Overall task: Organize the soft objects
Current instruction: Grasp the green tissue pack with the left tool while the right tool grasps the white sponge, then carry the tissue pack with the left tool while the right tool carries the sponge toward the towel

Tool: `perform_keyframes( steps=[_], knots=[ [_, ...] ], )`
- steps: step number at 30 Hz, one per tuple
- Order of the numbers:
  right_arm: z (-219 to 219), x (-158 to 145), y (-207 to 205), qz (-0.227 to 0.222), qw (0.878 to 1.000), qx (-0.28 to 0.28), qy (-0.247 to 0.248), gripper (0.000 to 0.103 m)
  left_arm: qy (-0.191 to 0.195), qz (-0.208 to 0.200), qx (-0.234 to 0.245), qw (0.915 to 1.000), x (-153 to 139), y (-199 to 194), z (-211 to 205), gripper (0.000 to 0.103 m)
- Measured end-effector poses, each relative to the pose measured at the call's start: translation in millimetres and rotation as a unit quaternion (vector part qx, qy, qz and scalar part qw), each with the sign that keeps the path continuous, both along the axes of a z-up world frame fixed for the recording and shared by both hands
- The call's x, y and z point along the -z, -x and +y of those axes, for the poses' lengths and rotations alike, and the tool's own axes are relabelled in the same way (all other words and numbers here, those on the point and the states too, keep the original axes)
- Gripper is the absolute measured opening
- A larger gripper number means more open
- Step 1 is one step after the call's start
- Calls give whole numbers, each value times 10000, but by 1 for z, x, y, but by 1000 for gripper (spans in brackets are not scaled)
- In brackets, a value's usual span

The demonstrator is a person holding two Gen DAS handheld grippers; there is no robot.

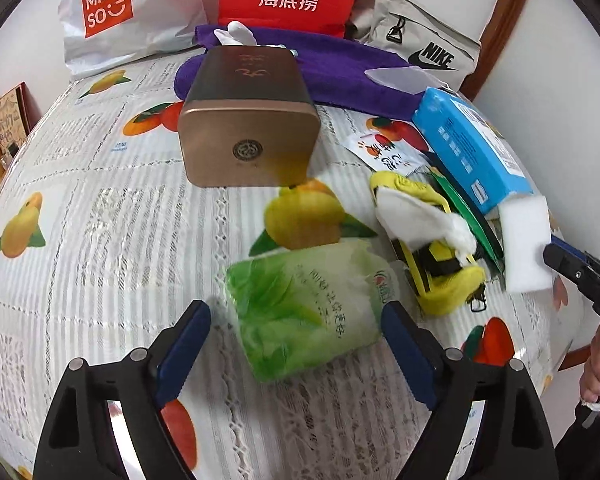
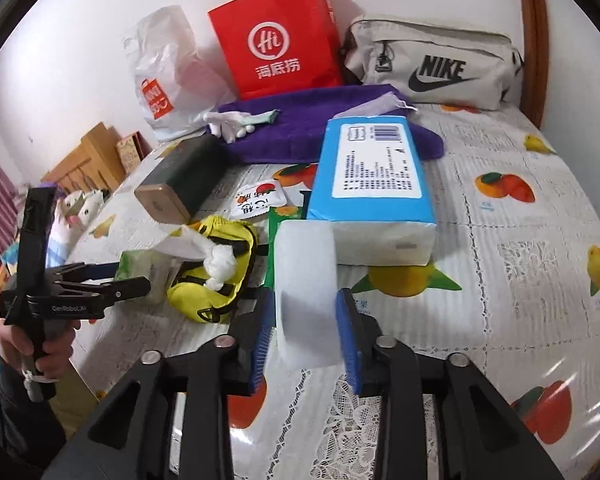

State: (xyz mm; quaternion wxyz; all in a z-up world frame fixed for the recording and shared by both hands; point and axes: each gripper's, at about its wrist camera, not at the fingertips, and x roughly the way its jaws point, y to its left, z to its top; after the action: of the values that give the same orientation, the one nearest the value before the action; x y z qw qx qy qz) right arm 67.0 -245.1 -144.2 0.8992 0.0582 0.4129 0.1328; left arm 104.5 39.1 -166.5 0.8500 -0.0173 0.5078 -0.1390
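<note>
My left gripper is open, its blue pads either side of a green tissue pack lying on the fruit-print tablecloth. My right gripper is shut on a white sponge block, which also shows in the left wrist view. A yellow pouch with white cloth on it lies between the two; it shows in the right wrist view too. The left gripper appears at the left of the right wrist view.
A bronze tin lies on its side. A blue tissue box sits behind the sponge. A purple towel with white gloves, a red bag, a Miniso bag and a Nike pouch line the back.
</note>
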Motion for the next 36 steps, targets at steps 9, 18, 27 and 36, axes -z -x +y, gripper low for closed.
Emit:
perform_keyframes(
  steps=[9,18,27,36],
  knots=[
    [13,24,-25,309,9995,-61,-4,56,-95,-76,-98,9999,2,0,-13,90],
    [8,22,-9,88,9999,-46,-56,32,-793,-498,-195,9954,6,7,-30,77],
    [-17,20,9,68,9995,226,230,33,-326,-406,-491,9974,1,4,-7,76],
    [-18,45,5,363,9967,397,613,32,-309,-251,-733,9965,0,-4,4,76]
  ],
)
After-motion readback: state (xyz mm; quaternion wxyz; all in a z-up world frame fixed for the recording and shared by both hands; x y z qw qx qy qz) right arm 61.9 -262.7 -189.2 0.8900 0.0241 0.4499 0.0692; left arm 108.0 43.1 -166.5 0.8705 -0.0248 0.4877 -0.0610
